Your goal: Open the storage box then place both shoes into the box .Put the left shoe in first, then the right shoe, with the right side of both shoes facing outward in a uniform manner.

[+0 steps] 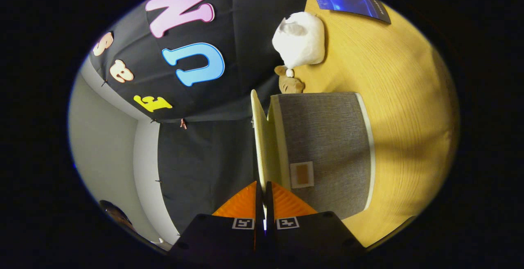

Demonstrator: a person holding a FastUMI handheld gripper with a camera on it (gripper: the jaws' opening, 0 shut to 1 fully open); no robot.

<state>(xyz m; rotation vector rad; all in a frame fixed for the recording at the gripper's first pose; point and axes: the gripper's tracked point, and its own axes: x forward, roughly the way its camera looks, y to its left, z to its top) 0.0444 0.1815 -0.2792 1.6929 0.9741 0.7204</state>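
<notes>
So there's just the one camera, a fisheye riding on the gripper [264, 189], looking forward along its two orange fingers [241, 203]. It's rolled sideways: the wooden tabletop [409, 109] stands up like a wall beside the view. It sits really close to the grey storage box [327, 150], whose cream lid [260, 138] runs edge-on straight ahead of the closed fingertips, toward the tabletop's far edge.

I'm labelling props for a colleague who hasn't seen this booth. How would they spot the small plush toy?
Start at the grey fabric storage box on the yellow wooden table, whose pale lid the gripper pinches. Beyond the box sits a white bag; the plush toy lies between them, small, brown and furry.
</notes>
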